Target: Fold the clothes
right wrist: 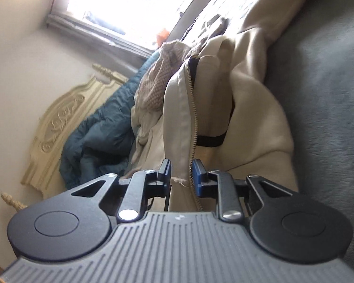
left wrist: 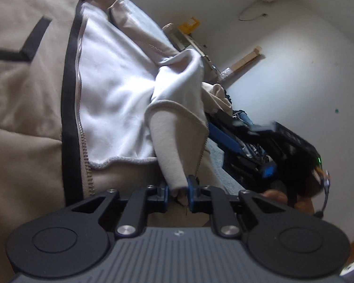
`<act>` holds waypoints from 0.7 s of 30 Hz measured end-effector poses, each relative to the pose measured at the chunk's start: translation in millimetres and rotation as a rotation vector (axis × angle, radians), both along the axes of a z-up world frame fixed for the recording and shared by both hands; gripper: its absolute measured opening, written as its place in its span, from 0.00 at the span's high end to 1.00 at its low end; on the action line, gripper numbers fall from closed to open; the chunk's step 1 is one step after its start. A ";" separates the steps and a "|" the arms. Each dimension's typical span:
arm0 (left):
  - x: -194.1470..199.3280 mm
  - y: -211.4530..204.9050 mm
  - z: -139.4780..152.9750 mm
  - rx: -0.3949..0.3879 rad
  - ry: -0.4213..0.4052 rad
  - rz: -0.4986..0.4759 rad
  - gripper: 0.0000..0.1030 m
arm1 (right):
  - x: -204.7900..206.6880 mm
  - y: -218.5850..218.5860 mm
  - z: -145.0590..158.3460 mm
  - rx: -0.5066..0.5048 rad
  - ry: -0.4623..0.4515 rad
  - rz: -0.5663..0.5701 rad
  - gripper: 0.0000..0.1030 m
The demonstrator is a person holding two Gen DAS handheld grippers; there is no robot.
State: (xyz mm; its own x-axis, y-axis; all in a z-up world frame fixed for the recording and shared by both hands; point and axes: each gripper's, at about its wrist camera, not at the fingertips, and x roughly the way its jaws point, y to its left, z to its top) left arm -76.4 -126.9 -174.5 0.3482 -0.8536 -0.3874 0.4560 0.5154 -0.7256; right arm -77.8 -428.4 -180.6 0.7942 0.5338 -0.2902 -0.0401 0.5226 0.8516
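Observation:
A beige zip jacket (left wrist: pixel 23 108) with black trim and a white lining (left wrist: pixel 115 89) lies spread over the grey bed cover (right wrist: pixel 330 99). My left gripper (left wrist: pixel 179 188) is shut on a folded beige corner of the jacket near its hem, with the cloth pinched between the blue pads. My right gripper (right wrist: pixel 181 172) is shut on the jacket's front edge (right wrist: pixel 184 118), right beside the zipper teeth, and the cloth rises from it in a ridge. In the left wrist view, a blurred black and blue device (left wrist: pixel 259 141) held by a hand (left wrist: pixel 278 195) sits to the right.
A teal quilt (right wrist: pixel 101 122) and a knitted pinkish garment (right wrist: pixel 158 82) are heaped against a carved cream headboard (right wrist: pixel 59 122) under a bright window (right wrist: pixel 129 0). A white wall (left wrist: pixel 294 70) with a yellow box (left wrist: pixel 190 24) and clutter runs behind the bed.

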 end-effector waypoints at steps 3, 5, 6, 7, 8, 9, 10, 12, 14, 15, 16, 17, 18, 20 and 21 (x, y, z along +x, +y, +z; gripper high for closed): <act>-16.7 6.6 11.7 0.033 -0.092 -0.012 0.47 | 10.5 9.4 -3.3 0.002 0.018 0.044 0.80; -28.7 11.2 20.5 0.066 -0.162 -0.006 0.35 | 17.4 17.6 -8.0 0.002 0.034 0.071 0.80; -34.5 12.8 24.6 0.091 -0.200 -0.001 0.35 | 19.9 21.8 -10.3 0.001 0.040 0.085 0.80; -39.9 14.7 28.4 0.114 -0.235 0.004 0.34 | 22.9 26.5 -11.5 -0.002 0.043 0.096 0.80; -43.5 18.1 31.0 0.133 -0.258 0.010 0.34 | 23.7 31.1 -10.3 -0.018 0.042 0.102 0.82; -45.4 22.6 32.3 0.143 -0.266 0.019 0.34 | 23.5 36.2 -6.2 -0.052 0.031 0.106 0.83; -47.1 27.4 33.5 0.152 -0.272 0.027 0.34 | 23.1 41.7 0.4 -0.100 0.010 0.108 0.85; -46.7 39.9 34.8 0.150 -0.262 0.041 0.34 | 16.9 54.4 20.8 -0.260 -0.045 0.116 0.90; -46.3 54.1 33.6 0.145 -0.242 0.058 0.34 | 9.4 68.8 44.3 -0.445 -0.103 0.136 0.91; -44.7 61.8 33.0 0.141 -0.231 0.069 0.34 | 5.2 77.6 56.0 -0.549 -0.127 0.157 0.91; -43.2 69.5 32.3 0.136 -0.220 0.079 0.34 | 3.0 87.1 66.8 -0.664 -0.144 0.178 0.91; -42.3 76.9 31.3 0.126 -0.213 0.090 0.34 | -0.3 99.9 77.0 -0.802 -0.164 0.210 0.91; -42.4 84.7 31.0 0.114 -0.205 0.102 0.34 | -4.0 112.4 83.2 -0.934 -0.181 0.248 0.91; -42.1 100.9 31.6 0.086 -0.190 0.136 0.34 | -9.7 141.2 90.5 -1.192 -0.206 0.342 0.91; -40.2 107.4 31.7 0.069 -0.183 0.155 0.34 | -10.9 158.4 88.7 -1.301 -0.211 0.398 0.91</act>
